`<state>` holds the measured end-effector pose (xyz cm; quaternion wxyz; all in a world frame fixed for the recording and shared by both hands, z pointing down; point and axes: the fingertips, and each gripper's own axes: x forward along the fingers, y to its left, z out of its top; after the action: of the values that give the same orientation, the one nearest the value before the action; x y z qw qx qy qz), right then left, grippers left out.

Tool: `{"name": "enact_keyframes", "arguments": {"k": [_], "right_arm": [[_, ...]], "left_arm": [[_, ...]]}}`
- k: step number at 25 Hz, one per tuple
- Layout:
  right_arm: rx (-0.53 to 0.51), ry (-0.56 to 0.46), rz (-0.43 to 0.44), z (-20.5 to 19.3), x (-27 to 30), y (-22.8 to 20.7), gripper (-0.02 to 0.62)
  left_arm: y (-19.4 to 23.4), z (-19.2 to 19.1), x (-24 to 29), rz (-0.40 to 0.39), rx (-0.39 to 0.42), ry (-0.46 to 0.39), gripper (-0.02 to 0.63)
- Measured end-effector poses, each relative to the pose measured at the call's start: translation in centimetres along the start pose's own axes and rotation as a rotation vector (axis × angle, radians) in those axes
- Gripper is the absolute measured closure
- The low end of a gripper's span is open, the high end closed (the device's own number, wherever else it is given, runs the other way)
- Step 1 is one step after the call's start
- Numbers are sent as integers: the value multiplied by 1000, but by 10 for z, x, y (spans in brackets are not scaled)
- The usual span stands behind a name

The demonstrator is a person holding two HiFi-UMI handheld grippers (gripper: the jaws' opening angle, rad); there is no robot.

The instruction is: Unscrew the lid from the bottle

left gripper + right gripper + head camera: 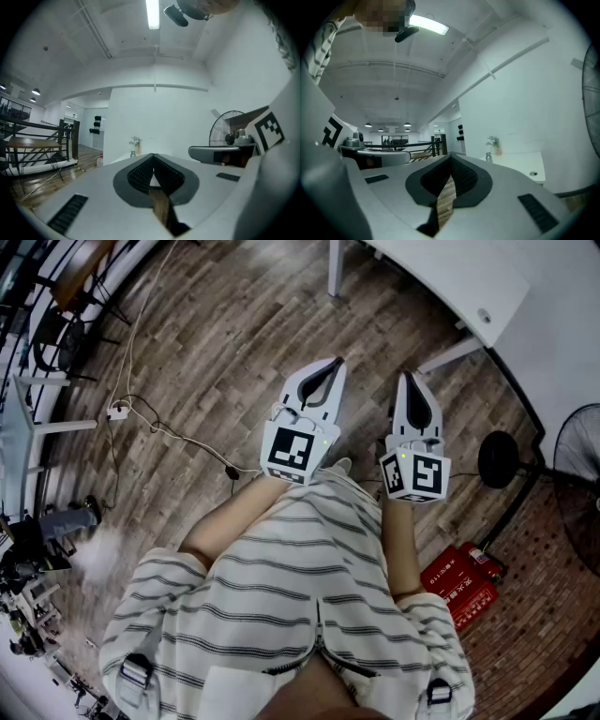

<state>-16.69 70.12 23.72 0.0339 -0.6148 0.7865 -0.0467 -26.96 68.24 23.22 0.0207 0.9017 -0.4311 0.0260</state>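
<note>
we're in an open loft-style office or lab, plank wood floor [216, 334], white desk [450, 277], pedestal fan [579, 474], red fire extinguishers [459, 589] near it, black railing [28, 136], ceiling strip light [152, 14], power strip [117, 411] cabled across floor
</note>
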Motion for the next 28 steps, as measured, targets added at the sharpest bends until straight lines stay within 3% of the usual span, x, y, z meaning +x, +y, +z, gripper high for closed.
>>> {"name": "enact_keyframes", "arguments": {"k": [17,28], "right_arm": [[47,2,101,-7,-20,-49,588],[33,43,119,-26,9,-62,588]], "left_arm": [[-61,-20,20,51,-1,26,607],[-49,-38,53,56,-34,39,607]]}}
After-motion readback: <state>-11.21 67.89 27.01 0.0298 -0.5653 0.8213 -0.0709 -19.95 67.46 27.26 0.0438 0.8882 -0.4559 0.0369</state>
